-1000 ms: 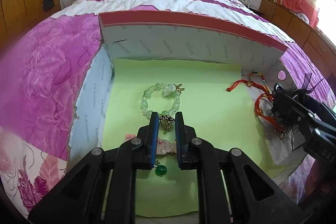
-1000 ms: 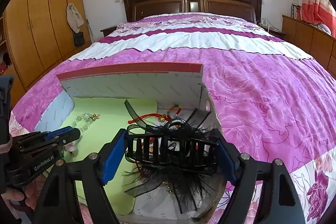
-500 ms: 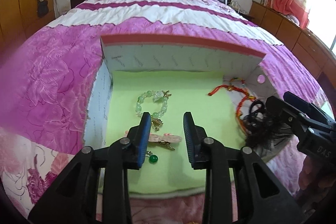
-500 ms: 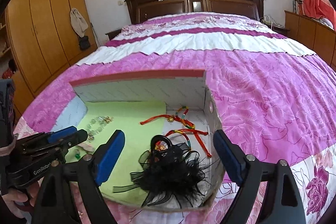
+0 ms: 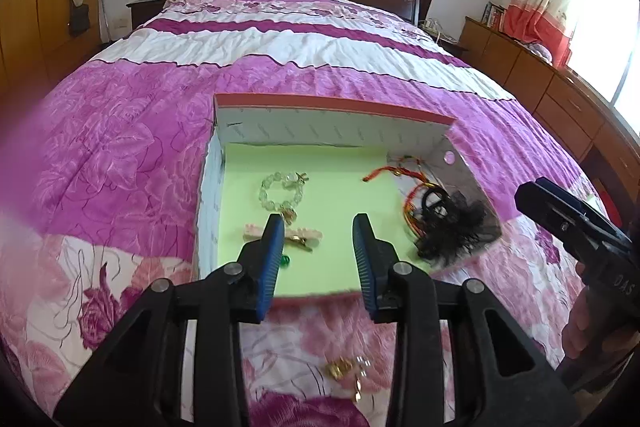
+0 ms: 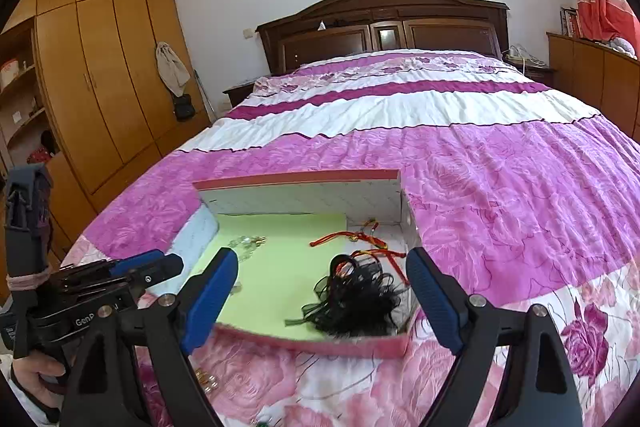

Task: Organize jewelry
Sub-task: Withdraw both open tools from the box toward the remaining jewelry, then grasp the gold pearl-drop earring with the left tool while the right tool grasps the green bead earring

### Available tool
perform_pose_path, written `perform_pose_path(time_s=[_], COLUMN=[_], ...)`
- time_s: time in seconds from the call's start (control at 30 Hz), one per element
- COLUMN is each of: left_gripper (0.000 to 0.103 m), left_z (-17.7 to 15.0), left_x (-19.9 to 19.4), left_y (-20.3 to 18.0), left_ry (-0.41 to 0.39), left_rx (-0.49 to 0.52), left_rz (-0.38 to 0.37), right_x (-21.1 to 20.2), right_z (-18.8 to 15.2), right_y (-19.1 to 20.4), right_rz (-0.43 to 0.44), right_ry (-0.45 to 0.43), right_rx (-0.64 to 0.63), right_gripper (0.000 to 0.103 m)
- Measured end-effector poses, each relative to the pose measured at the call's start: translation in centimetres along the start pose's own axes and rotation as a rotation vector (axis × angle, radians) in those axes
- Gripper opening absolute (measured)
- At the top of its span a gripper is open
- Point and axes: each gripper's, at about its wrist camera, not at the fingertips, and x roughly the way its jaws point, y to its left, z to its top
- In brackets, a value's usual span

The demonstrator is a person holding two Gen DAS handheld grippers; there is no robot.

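Bed under pink floral quilt, bearing shallow box lined with green paper. Left hand-held gripper at box's near edge, jaws apart, gripping nothing. Right hand-held gripper likewise wide open, empty. Inside box: black feathered hair clip at right, touching red cords; pale green bead bracelet at left; pink hair clip nearer. Small gold pieces on quilt outside box.

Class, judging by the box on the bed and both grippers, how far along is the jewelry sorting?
Done: bead bracelet, pink clip, red cords and black feather clip lie in the box. In hand: nothing; left gripper and right gripper are open. Left: gold pieces on the bedspread.
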Motion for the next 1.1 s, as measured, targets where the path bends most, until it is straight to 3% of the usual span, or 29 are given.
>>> perform_pose_path(time_s=[0.4,1.1], left_gripper=[0.029,0.029], left_z=[-3.3,-7.8], left_x=[-1.1,2.2], left_y=[-0.9,-2.2], left_ry=[0.056,0.207], left_rx=[0.025,0.053], left_rz=[-0.033,-0.038], right_x=[-2.8,-2.9], right_z=[-2.7,-6.9], right_y=[0.1,-2.5], right_rz=[-0.011,-0.021], right_ry=[0.044,0.131], right_rx=[0.014,0.106], right_gripper=[0.088,0.088])
